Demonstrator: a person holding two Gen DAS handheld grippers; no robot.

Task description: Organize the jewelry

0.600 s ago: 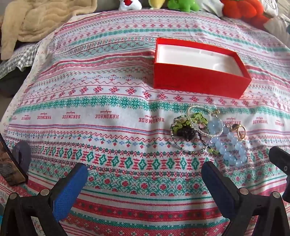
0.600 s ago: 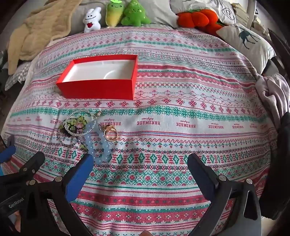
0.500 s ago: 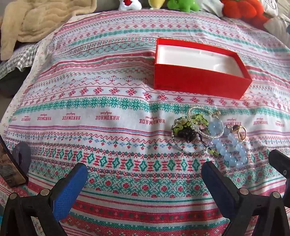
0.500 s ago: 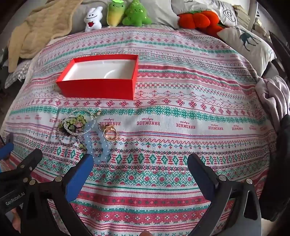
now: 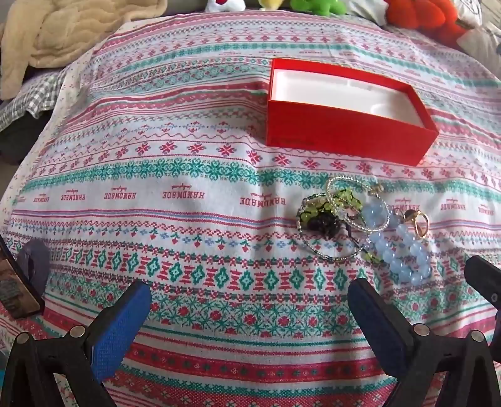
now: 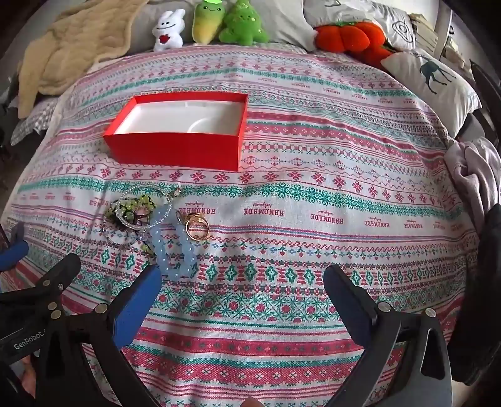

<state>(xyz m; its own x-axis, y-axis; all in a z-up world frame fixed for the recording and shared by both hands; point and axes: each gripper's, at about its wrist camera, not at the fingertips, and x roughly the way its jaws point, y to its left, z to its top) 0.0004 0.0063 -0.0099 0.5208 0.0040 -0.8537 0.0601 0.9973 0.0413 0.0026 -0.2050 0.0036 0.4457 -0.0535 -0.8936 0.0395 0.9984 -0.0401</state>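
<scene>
bed: patterned cover (image 6: 313, 188) | plush toys (image 6: 213, 22) | deer pillow (image 6: 432, 81) | daylight

One red box (image 6: 175, 150), four plush toys (image 6: 167, 29), two gold rings (image 6: 197, 226)

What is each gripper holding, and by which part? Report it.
Nothing is held. The left gripper and right gripper are both open above the cloth, and the blue bead bracelet lies free on it with the other jewelry.

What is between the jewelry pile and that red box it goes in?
Nothing visible: only bare patterned bedspread lies between the jewelry pile and the open red box. Both grippers hover open, short of the pile.
</scene>
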